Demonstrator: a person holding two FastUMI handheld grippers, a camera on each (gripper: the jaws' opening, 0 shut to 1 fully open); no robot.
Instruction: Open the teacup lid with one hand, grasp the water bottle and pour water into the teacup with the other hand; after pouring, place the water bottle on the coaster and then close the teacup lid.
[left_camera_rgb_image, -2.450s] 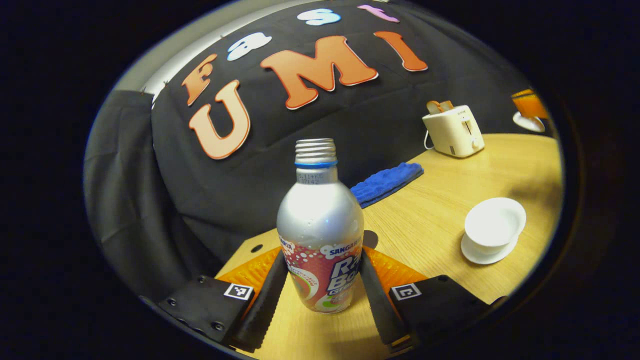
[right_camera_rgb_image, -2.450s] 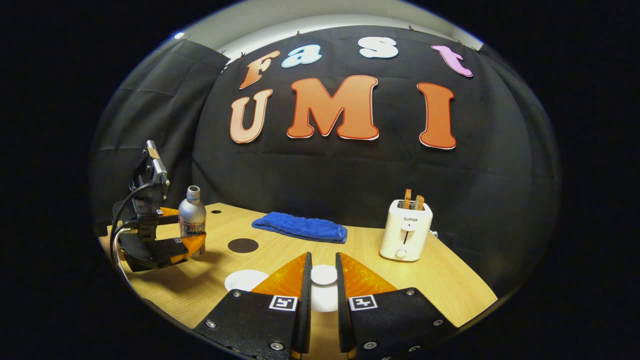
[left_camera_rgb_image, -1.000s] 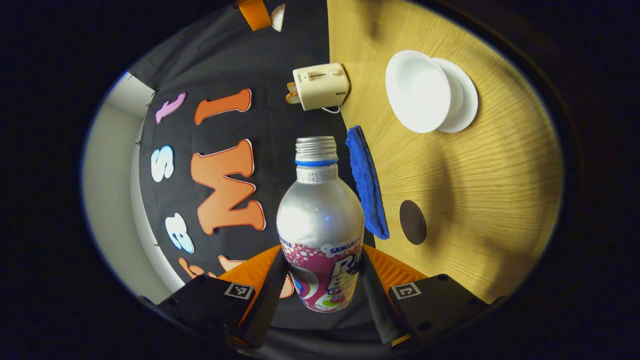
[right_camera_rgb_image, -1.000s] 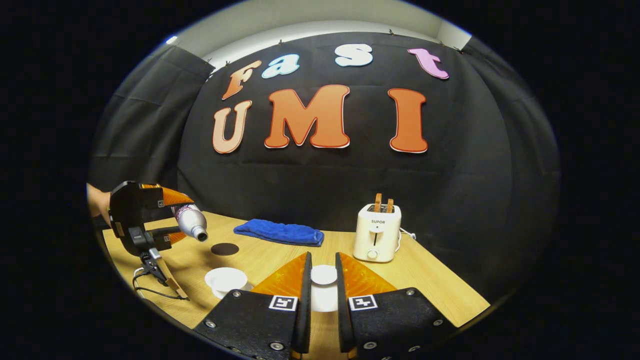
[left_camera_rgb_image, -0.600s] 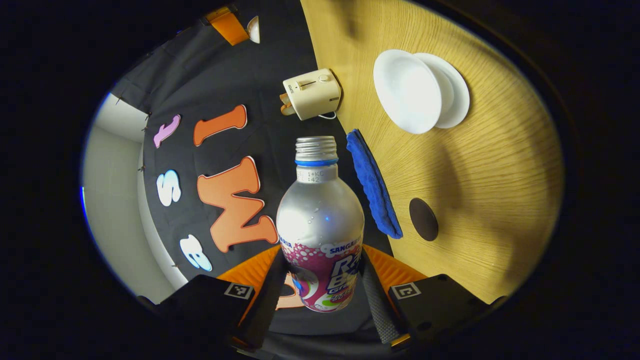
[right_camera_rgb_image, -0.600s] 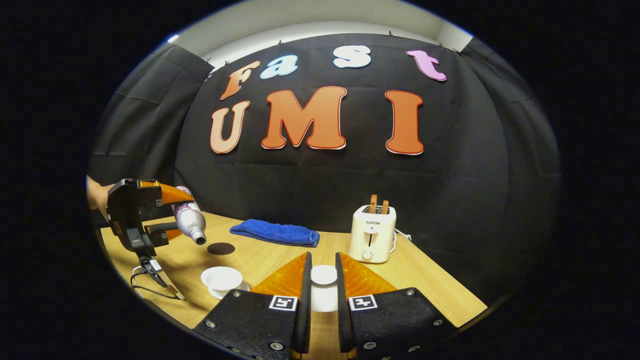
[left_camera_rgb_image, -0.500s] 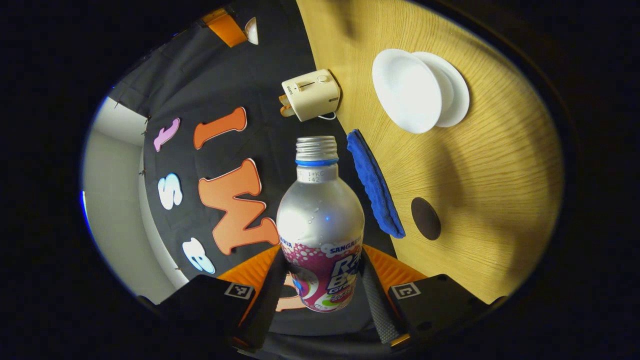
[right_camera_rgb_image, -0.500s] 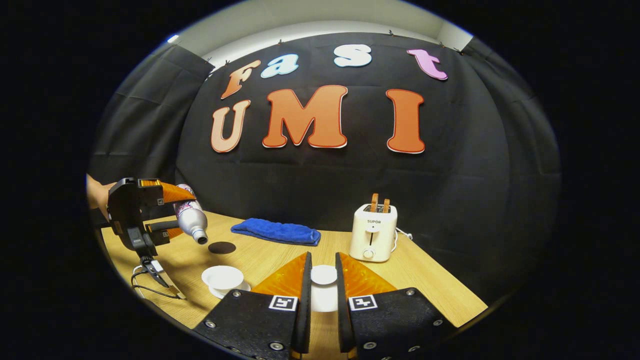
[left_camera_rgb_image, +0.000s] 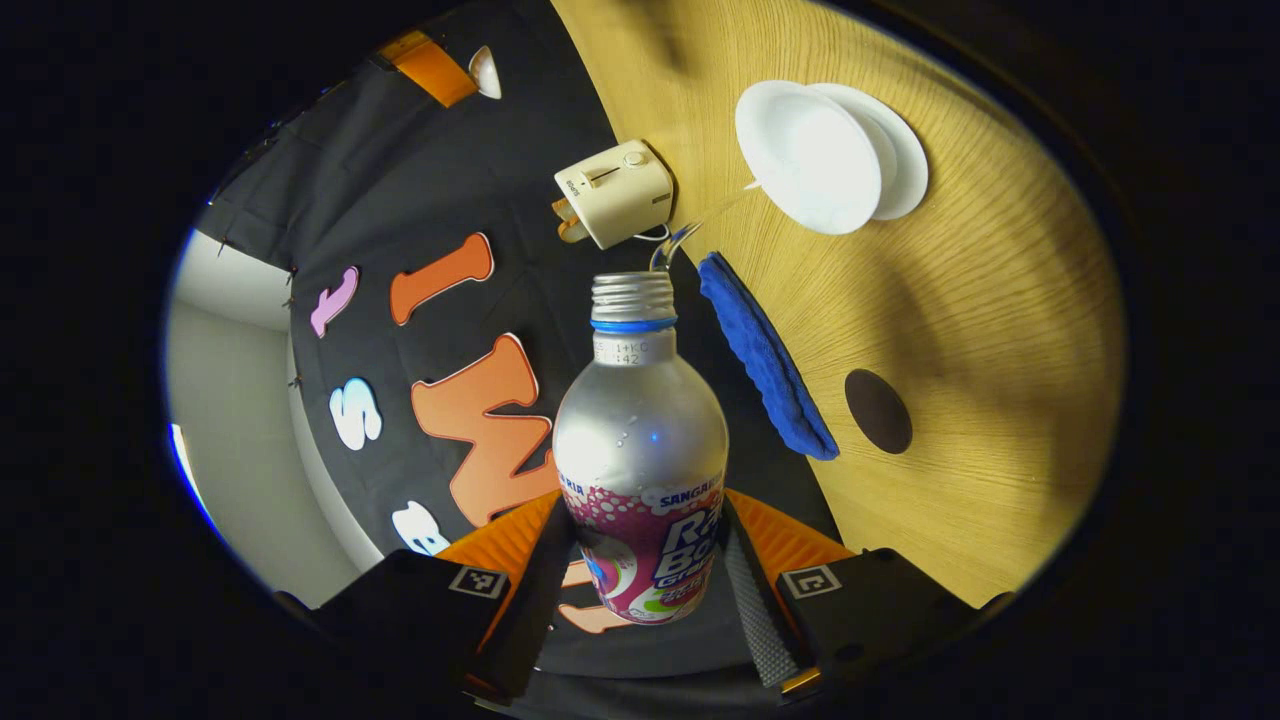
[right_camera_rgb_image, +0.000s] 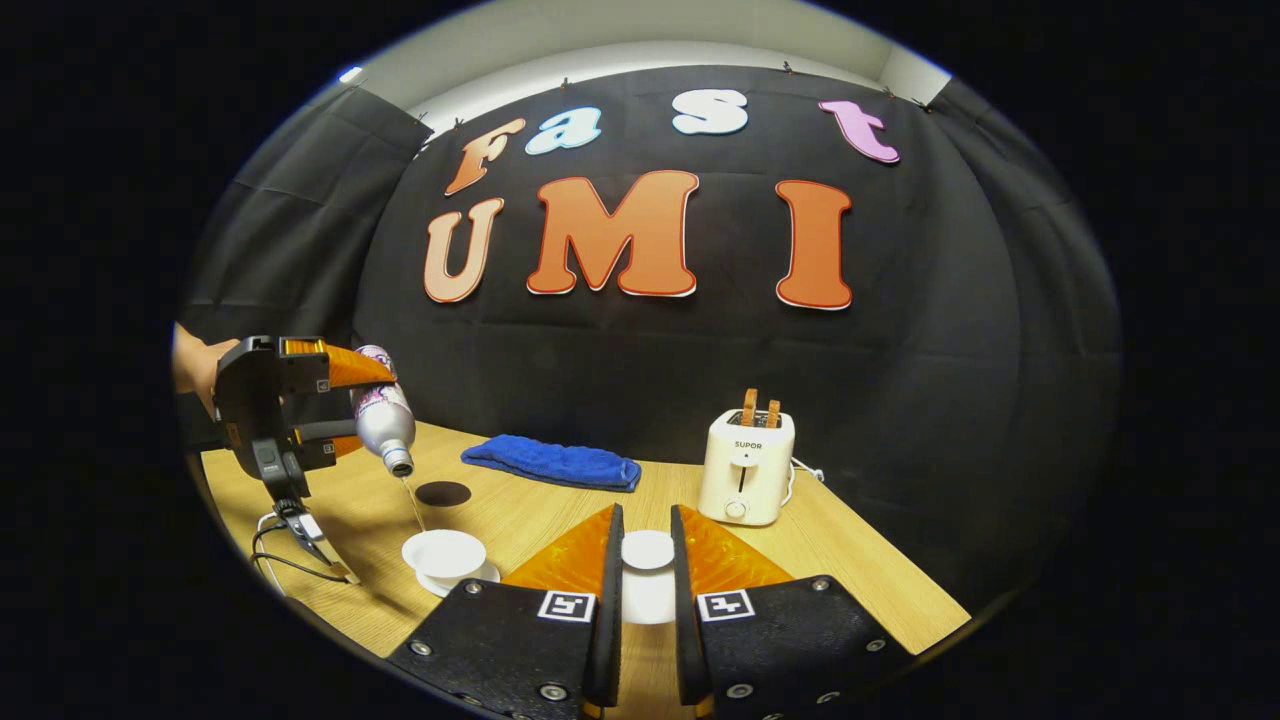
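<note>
My left gripper (left_camera_rgb_image: 645, 520) is shut on the silver water bottle (left_camera_rgb_image: 640, 440), which is tipped with its open mouth downward. A thin stream of water (left_camera_rgb_image: 705, 212) runs from the mouth to the white teacup (left_camera_rgb_image: 805, 155) on its saucer (left_camera_rgb_image: 905, 150). In the right gripper view the left gripper (right_camera_rgb_image: 372, 412) holds the bottle (right_camera_rgb_image: 385, 425) above the teacup (right_camera_rgb_image: 443, 552), a hand (right_camera_rgb_image: 195, 365) behind it. My right gripper (right_camera_rgb_image: 645, 550) is shut on the white teacup lid (right_camera_rgb_image: 647, 548), lifted over the table. The dark round coaster (right_camera_rgb_image: 443, 493) lies just behind the cup.
A folded blue cloth (right_camera_rgb_image: 550, 462) lies at the back of the wooden table (right_camera_rgb_image: 860, 575). A cream toaster (right_camera_rgb_image: 745, 465) with toast stands at the back right. In the left gripper view the coaster (left_camera_rgb_image: 878, 411) sits beside the blue cloth (left_camera_rgb_image: 765, 370).
The left gripper has lifted the bottle off the table and tipped it steeply mouth-down over the teacup. Water now streams out. The right gripper keeps the lid raised.
</note>
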